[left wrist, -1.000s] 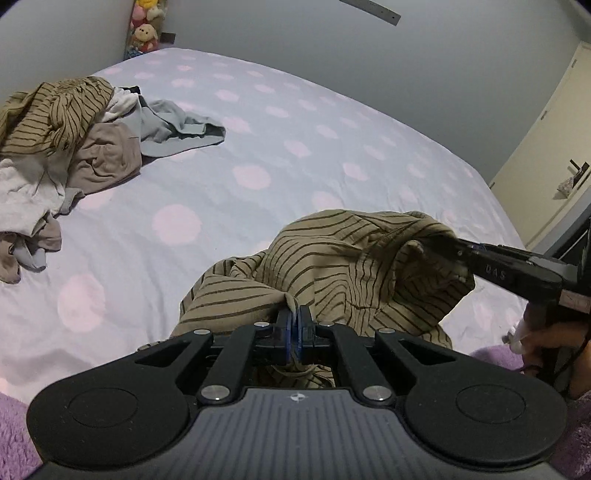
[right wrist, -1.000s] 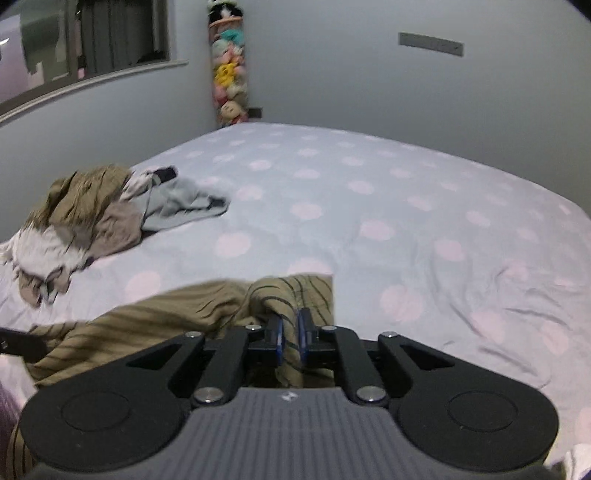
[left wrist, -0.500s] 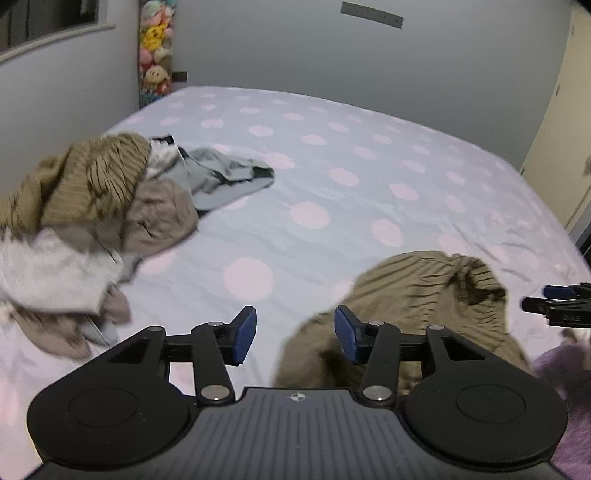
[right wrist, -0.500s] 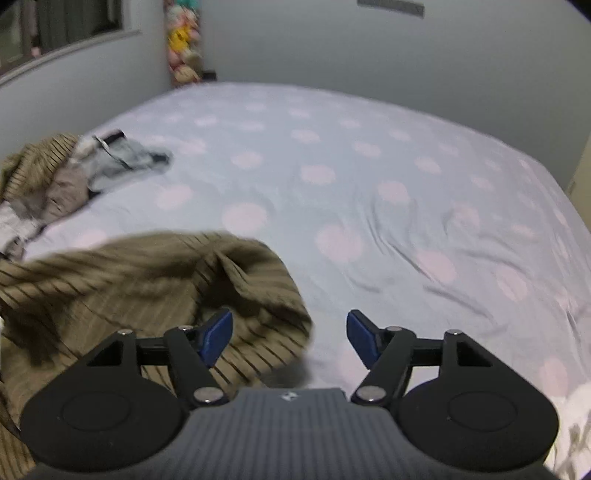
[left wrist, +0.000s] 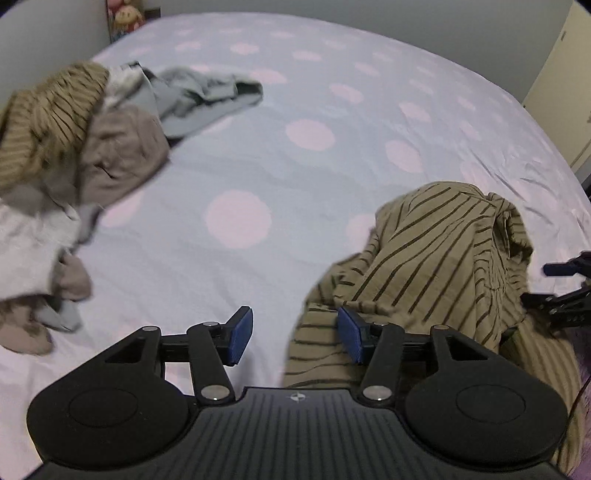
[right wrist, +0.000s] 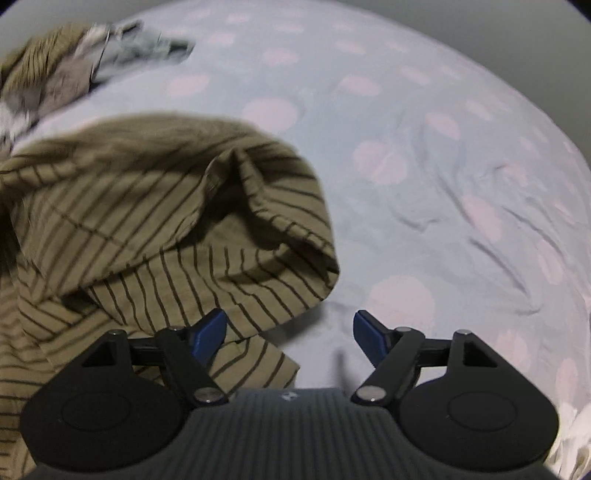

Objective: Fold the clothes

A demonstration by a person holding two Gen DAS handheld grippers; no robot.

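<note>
Jaws of left gripper (left wrist: 295, 338) and right gripper (right wrist: 290, 332), earlier clamped on striped shirt (left wrist: 436, 258), have just been opening; shirt now lies crumpled on bedsheet (left wrist: 236, 177), released.

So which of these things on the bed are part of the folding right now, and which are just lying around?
In the job:
- striped olive shirt, crumpled on the bed
- left gripper, open, empty
- right gripper, open, empty
- pile of unfolded clothes, waiting

Just lying about:
- dotted bedsheet
- plush toys in the corner
- cream door
</note>
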